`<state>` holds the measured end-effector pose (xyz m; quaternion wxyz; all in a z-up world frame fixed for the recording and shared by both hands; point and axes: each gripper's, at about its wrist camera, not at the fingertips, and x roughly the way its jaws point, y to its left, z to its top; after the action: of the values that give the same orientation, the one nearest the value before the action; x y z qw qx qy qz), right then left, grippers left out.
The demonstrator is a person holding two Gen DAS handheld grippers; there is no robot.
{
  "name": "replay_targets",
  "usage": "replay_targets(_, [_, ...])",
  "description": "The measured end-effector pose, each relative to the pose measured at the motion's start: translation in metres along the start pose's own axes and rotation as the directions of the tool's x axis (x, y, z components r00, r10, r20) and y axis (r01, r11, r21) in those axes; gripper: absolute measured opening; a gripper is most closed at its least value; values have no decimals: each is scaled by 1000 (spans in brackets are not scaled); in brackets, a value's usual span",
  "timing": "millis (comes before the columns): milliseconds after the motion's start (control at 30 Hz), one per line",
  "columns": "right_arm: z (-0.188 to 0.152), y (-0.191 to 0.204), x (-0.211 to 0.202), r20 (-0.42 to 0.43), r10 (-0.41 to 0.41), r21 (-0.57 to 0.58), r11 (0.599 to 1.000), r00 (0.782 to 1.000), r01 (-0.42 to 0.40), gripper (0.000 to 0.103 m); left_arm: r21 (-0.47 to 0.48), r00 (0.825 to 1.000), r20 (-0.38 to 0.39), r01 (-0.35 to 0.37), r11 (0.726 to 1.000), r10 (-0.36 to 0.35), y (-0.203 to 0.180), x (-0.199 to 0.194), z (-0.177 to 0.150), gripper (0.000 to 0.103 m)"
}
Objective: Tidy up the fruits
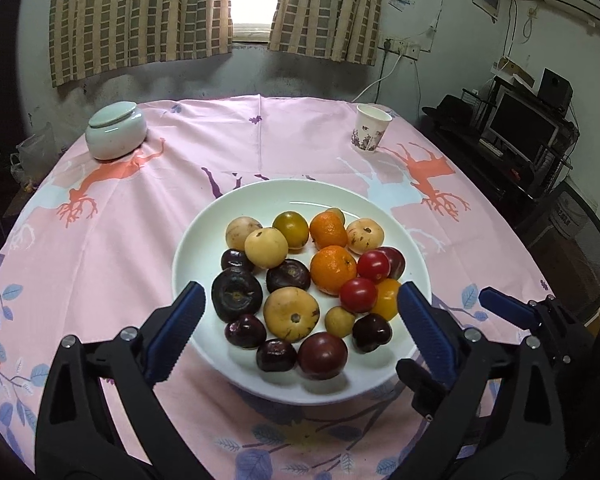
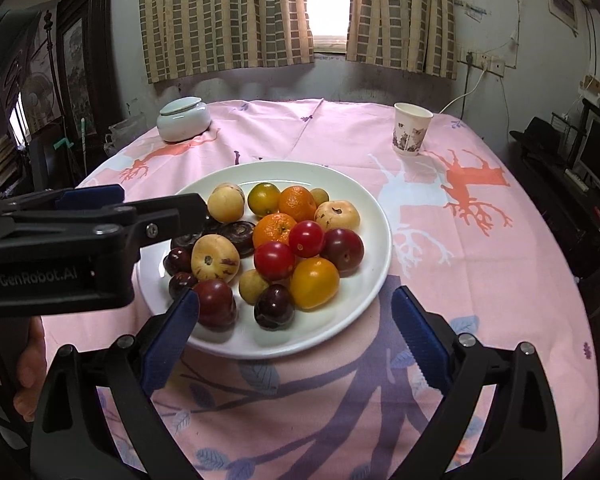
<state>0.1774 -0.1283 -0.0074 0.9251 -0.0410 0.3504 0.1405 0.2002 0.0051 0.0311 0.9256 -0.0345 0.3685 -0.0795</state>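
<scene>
Spread wide and empty, my left gripper (image 1: 298, 312) hangs over the near rim of the white plate (image 1: 400, 224). Glossy dark plums (image 1: 322, 354), matte yellow fruits (image 1: 291, 314), dimpled mandarins (image 1: 334, 270) and shiny cherry tomatoes (image 1: 358, 294) lie mixed in loose clumps, so sorting looks barely begun.

From the right wrist, my right gripper (image 2: 296, 324) also gapes with nothing between its ribbed blue pads, near the plate's (image 2: 374, 216) front edge. Smooth round fruit crowds the glazed dish on the pink printed tablecloth (image 2: 480, 280); my left gripper (image 2: 112, 204) reaches in alongside.
</scene>
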Motion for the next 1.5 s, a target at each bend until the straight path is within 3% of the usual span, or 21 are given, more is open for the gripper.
replay_targets(200, [-11, 6, -27, -43, -46, 16, 999, 998, 47, 97, -12, 997, 1, -77, 997, 77, 1, -36, -16, 101])
replay_targets(567, [-35, 3, -49, -74, -38, 91, 995, 997, 45, 97, -9, 997, -7, -82, 997, 82, 0, -79, -49, 101])
replay_targets(1500, [-40, 13, -48, -100, -65, 63, 995, 993, 71, 97, -29, 992, -53, -120, 992, 119, 7, -81, -65, 101])
